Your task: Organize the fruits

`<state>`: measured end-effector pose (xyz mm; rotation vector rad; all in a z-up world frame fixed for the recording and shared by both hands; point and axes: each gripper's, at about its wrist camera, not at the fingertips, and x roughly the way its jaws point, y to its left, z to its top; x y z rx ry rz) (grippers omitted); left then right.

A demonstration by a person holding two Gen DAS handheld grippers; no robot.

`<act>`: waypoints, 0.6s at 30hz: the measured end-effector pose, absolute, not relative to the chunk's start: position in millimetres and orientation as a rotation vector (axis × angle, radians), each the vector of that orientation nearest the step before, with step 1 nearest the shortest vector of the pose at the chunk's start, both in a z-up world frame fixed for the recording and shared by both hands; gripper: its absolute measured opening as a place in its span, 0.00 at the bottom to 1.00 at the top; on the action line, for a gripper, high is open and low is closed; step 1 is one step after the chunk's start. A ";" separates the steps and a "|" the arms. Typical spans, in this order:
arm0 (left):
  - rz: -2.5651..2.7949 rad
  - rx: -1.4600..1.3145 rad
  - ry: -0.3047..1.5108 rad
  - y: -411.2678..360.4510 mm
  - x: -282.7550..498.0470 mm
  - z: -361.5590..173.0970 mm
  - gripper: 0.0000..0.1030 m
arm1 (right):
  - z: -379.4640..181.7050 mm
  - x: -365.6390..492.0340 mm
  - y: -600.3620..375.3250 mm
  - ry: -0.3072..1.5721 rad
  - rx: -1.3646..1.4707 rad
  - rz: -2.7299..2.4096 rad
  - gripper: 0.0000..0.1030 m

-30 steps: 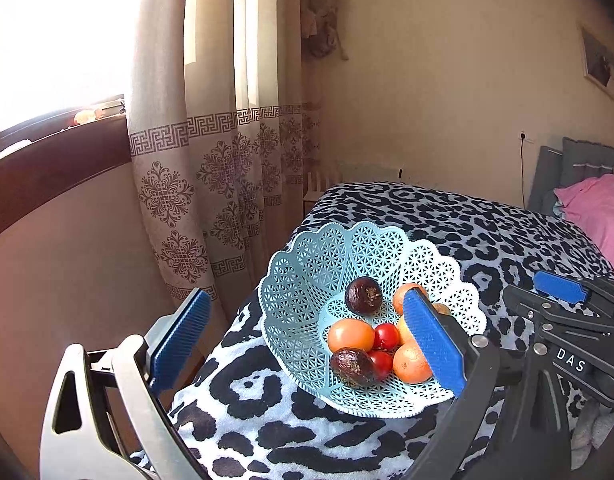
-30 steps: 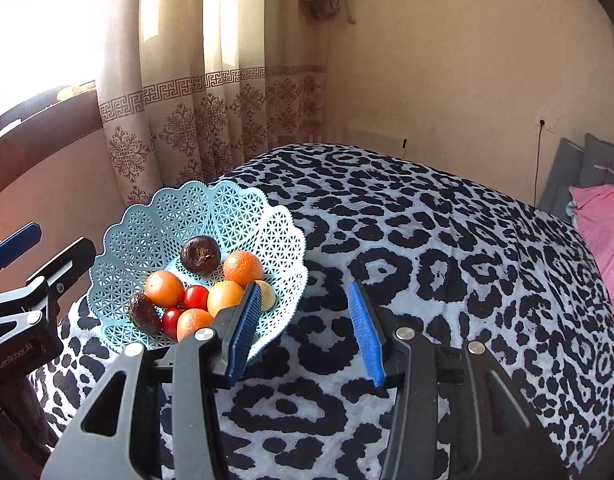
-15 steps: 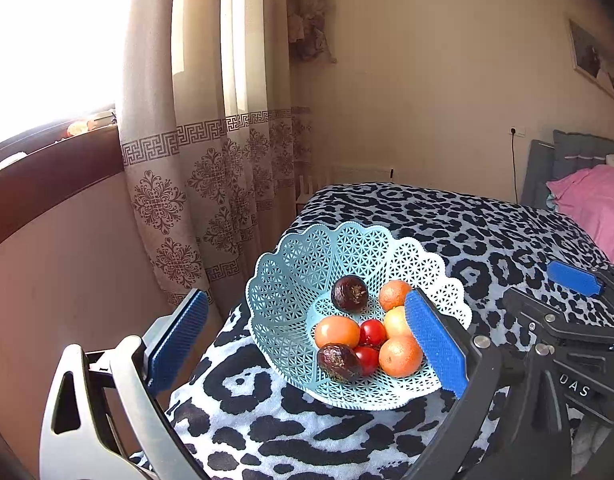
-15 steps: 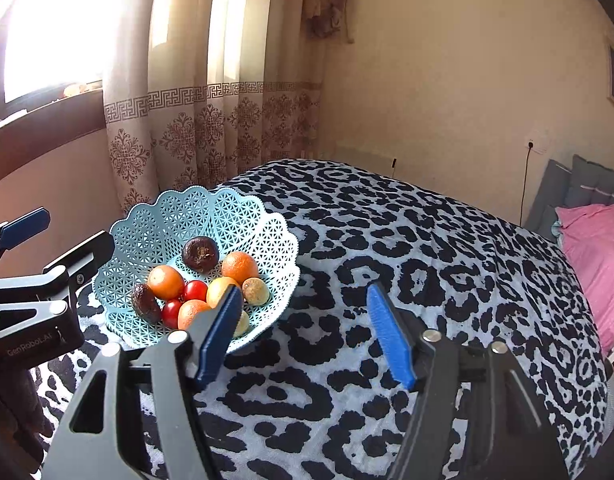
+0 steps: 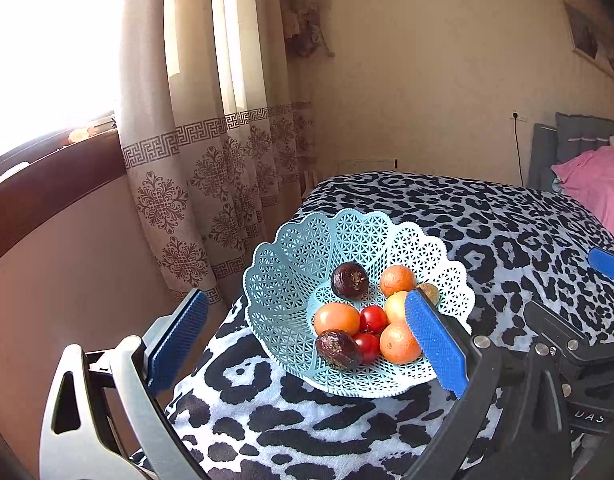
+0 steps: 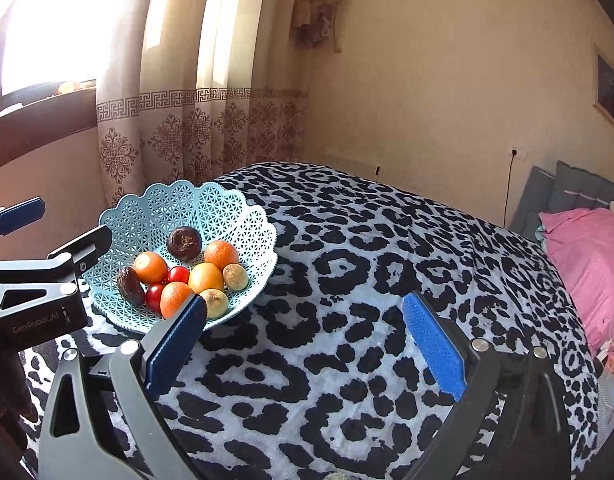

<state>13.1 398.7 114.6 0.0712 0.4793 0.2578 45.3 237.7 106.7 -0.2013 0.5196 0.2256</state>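
Observation:
A pale blue lattice basket (image 5: 291, 264) (image 6: 227, 204) sits on the leopard-print bed near its window-side corner. It holds several fruits: oranges (image 5: 399, 343) (image 6: 221, 254), red tomatoes (image 5: 373, 319) (image 6: 178, 275), two dark wrinkled fruits (image 5: 349, 280) (image 6: 184, 243) and small yellowish fruits (image 6: 236, 277). My left gripper (image 5: 307, 340) is open, raised in front of the basket, its right pad overlapping the fruits in view. My right gripper (image 6: 307, 334) is open and empty over the bedspread, to the right of the basket.
The leopard-print bedspread (image 6: 387, 264) stretches right toward a pink pillow (image 6: 587, 256) and grey headboard (image 6: 579, 188). A patterned curtain (image 5: 211, 168) and window sill (image 5: 47, 176) stand left of the bed. The bed's corner edge drops off beside the basket.
Both grippers have drawn back and up from the basket. The right gripper's fingers have spread wider. The fruits have not moved.

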 end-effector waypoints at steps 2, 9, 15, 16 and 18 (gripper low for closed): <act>0.264 0.077 0.481 398.1 12.9 113.0 0.97 | 104.7 43.9 239.4 0.516 -0.222 0.210 0.95; 0.291 0.107 0.483 396.5 11.2 109.3 0.97 | 102.1 34.0 244.0 0.455 -0.296 0.109 0.95; 0.320 0.130 0.487 398.9 10.6 106.8 0.97 | 103.5 29.3 246.0 0.440 -0.299 0.130 0.95; 0.321 0.131 0.487 399.4 10.2 107.0 0.97 | 103.2 29.5 246.6 0.443 -0.302 0.133 0.95; 0.326 0.134 0.487 400.1 9.8 107.2 0.97 | 102.5 29.5 247.6 0.442 -0.308 0.134 0.95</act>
